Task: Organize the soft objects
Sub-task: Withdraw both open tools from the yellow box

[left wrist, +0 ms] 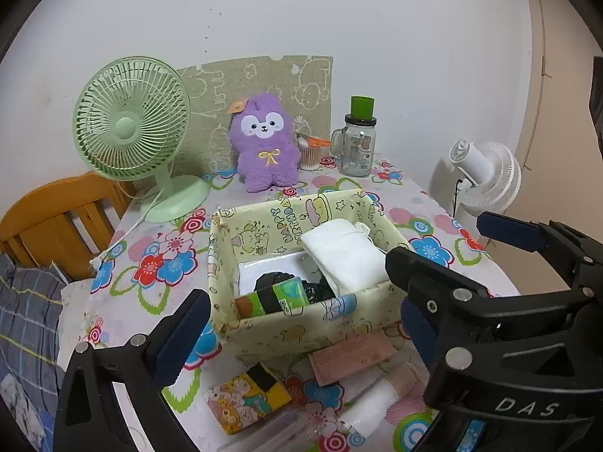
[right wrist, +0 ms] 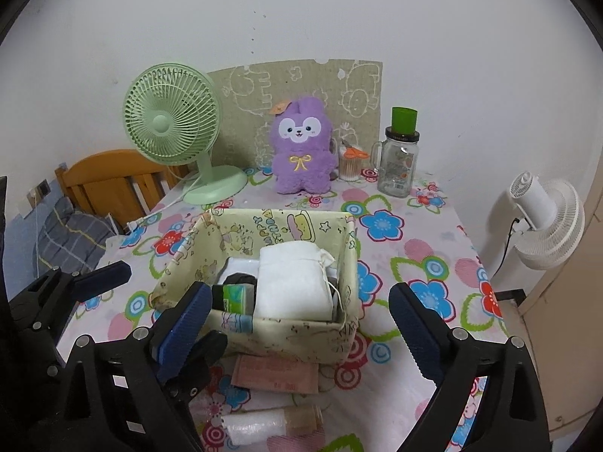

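Note:
A pale yellow cartoon-print fabric box [left wrist: 264, 324] [right wrist: 286, 333] stands on the flowered table. Inside lie a folded white cloth pouch [left wrist: 345, 252] [right wrist: 296, 286], a green tissue pack [left wrist: 288, 295] [right wrist: 233, 297] and black items. A purple plush toy [left wrist: 265, 143] [right wrist: 303, 147] sits upright at the back. My left gripper [left wrist: 301, 324] is open and empty, its fingers either side of the box's near wall. My right gripper [right wrist: 301, 324] is open and empty, just before the box. A pink pack [left wrist: 350, 358] [right wrist: 277, 373], a white roll [left wrist: 371, 403] [right wrist: 256, 427] and a colourful small pack [left wrist: 247, 397] lie in front of the box.
A green desk fan [left wrist: 132, 124] [right wrist: 173, 132] stands back left, a glass jar with a green cup [left wrist: 358, 139] [right wrist: 399, 154] and a cotton swab tub [left wrist: 309, 152] back right. A white fan [left wrist: 486, 177] [right wrist: 546, 222] stands off the table's right. A wooden bed frame [left wrist: 56, 218] is left.

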{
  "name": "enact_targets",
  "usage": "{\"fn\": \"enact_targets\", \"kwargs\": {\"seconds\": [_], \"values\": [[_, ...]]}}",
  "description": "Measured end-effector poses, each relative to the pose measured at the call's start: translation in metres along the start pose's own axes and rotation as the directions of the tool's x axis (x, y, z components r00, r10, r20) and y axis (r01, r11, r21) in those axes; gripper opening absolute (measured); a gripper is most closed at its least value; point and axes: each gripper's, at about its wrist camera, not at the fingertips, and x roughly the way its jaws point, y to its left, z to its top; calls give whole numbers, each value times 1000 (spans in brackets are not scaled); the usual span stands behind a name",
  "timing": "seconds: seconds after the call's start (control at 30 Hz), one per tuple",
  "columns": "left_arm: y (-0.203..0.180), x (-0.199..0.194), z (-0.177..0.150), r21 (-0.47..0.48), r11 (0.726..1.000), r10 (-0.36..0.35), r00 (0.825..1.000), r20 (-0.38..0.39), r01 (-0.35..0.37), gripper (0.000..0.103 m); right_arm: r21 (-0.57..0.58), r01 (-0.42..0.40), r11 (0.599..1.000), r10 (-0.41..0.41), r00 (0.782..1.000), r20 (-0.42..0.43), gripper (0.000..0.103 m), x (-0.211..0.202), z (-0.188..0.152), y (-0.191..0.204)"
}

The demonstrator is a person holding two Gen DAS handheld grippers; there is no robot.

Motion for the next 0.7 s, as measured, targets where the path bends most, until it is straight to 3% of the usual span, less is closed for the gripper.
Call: {"fn": "enact_targets", "kwargs": {"seconds": [0.7], "values": [[4, -19, -38, -32, 999, 7, 1000, -25, -8, 102, -15, 11, 1000, -11, 1000, 6, 97, -23, -35, 8]]}}
